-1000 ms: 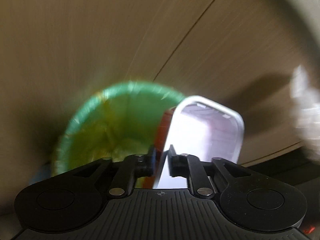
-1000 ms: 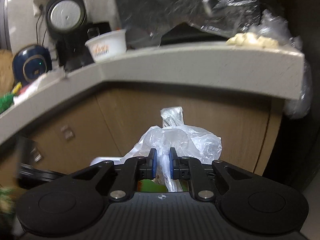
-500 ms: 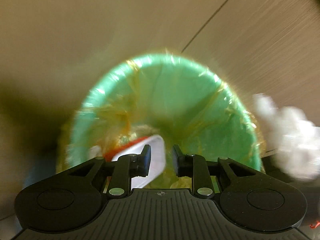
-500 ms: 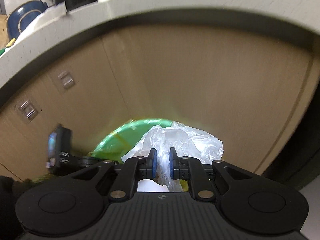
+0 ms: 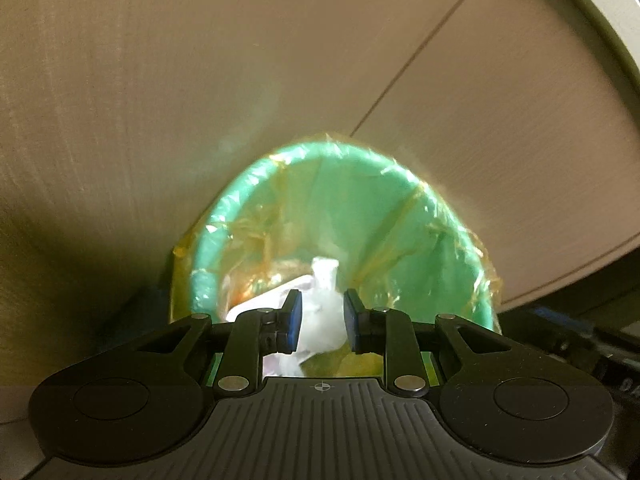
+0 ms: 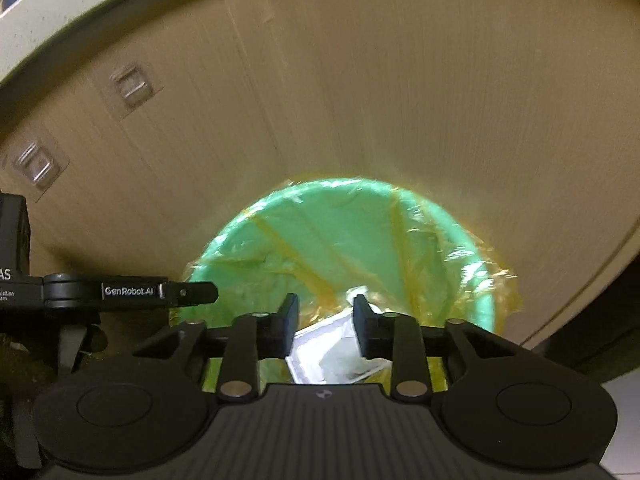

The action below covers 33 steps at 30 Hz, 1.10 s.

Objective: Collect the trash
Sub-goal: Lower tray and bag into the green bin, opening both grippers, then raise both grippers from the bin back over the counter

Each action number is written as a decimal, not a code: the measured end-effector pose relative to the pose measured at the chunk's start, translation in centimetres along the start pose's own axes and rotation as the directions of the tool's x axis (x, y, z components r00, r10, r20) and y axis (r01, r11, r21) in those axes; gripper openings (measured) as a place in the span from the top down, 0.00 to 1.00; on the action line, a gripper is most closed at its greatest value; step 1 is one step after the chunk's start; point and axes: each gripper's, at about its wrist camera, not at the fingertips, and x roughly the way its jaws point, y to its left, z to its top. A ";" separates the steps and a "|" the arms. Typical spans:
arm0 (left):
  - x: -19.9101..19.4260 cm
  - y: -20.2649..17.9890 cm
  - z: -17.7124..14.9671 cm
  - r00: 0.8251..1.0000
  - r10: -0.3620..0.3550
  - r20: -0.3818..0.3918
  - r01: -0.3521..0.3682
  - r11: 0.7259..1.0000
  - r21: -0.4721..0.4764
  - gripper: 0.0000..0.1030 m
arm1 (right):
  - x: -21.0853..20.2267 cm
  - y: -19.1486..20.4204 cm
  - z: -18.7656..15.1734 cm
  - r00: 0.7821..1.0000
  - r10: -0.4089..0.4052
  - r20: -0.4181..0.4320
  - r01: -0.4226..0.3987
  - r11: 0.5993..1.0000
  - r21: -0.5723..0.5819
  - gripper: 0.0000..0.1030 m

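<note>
Wooden cabinet fronts [image 6: 400, 92] fill the background in both views, with the pale edge of the bench [image 6: 36, 40] curving above them. On the left part of the cabinet, two clear stick-on hooks [image 6: 130, 84] are fixed. One green bin [image 5: 360, 208] with a yellowish liner stands against the cabinet. Inside it lie one white tray [image 6: 324, 356] and one crumpled clear plastic bag [image 5: 324, 300]. The left gripper [image 5: 320, 318] hangs over the bin, its fingers partly apart and holding nothing; the bag seen between them is lower, in the bin. The right gripper [image 6: 326, 322] is also above the bin; its fingers are opening and grip nothing, the tray lying below them.
</note>
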 end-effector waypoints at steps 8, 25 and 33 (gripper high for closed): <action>-2.1 -3.0 0.1 0.999 0.008 0.043 -0.013 0.993 0.116 0.75 | -1.8 0.1 -1.1 0.999 -0.027 0.029 0.027 1.000 -0.004 0.58; -13.5 -9.2 1.8 0.963 -0.033 0.266 -0.031 0.972 0.234 0.75 | -17.8 1.3 11.0 0.894 -0.021 0.447 0.093 0.986 -0.140 0.49; -23.8 -11.4 4.9 0.920 0.020 0.390 -0.137 0.952 0.274 0.75 | -22.3 4.5 21.3 0.834 0.153 0.531 -0.086 0.985 -0.149 0.41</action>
